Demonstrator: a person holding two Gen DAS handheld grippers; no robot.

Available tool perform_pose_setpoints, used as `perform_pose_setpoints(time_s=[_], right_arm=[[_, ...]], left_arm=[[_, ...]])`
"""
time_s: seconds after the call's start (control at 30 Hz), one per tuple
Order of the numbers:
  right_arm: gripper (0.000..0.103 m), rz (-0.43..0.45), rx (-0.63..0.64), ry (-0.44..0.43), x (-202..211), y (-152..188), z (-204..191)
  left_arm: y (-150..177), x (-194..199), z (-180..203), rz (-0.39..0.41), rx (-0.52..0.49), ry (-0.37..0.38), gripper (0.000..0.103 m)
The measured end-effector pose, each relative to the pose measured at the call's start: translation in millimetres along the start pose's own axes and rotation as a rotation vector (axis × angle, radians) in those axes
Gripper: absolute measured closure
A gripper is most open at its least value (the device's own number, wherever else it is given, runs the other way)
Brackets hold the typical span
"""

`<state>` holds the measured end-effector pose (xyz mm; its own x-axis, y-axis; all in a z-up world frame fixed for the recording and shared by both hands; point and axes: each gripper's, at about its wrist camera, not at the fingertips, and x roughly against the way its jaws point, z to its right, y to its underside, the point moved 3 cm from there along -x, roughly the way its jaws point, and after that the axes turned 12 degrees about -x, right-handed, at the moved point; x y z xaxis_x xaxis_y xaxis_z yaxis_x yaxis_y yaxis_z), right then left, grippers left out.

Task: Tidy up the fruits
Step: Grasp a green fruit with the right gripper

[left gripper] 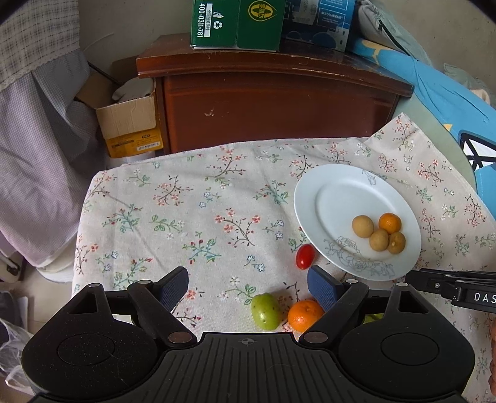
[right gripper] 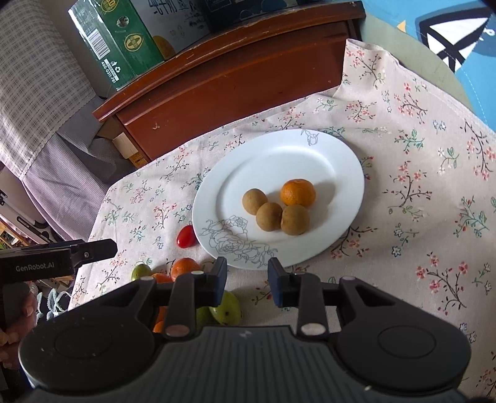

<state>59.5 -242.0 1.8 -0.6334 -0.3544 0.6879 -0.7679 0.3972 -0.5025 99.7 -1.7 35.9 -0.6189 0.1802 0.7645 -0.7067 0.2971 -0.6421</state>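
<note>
Fruit lies in two groups on the flowered cloth (left gripper: 198, 217) that covers the table. On the white plate (right gripper: 279, 155) sit three brown round fruits (right gripper: 269, 216) and one small orange (right gripper: 298, 192), bunched together and touching. Off the plate, just beside its rim, lies a red cherry tomato (left gripper: 305, 256); nearer the cameras are a green fruit (left gripper: 266, 311) and a loose orange (left gripper: 305, 315), side by side.

The left gripper (left gripper: 248, 286) hangs over the cloth with its jaws spread wide and nothing between the pads — the green fruit and the loose orange lie just below the gap, the orange close against the right-hand finger. The right gripper (right gripper: 247, 280) points at the near rim of the plate, its jaws set narrow but apart, pinching nothing. Another green fruit (right gripper: 228, 308) shows beneath its left finger.

Behind the table stands a dark wooden cabinet (left gripper: 272, 102) with a green carton (left gripper: 238, 23) on top
</note>
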Motion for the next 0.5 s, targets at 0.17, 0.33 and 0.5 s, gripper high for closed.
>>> perform_pose_setpoints(time_s=[0.17,0.33,0.5], right_arm=[[0.072,-0.028,0.005,-0.013,0,13,-4],[0.072,-0.054,0.006,-0.022,-4,25,-7],[0.072,-0.064,-0.001,-0.021,-11,28,-6]], left_arm=[[10,2,1,-0.015,-0.002,-0.006,0.017],[23,4,1,-0.037,-0.005,-0.009,0.017],[35,5,1,-0.052,-0.014,-0.010,0.017]])
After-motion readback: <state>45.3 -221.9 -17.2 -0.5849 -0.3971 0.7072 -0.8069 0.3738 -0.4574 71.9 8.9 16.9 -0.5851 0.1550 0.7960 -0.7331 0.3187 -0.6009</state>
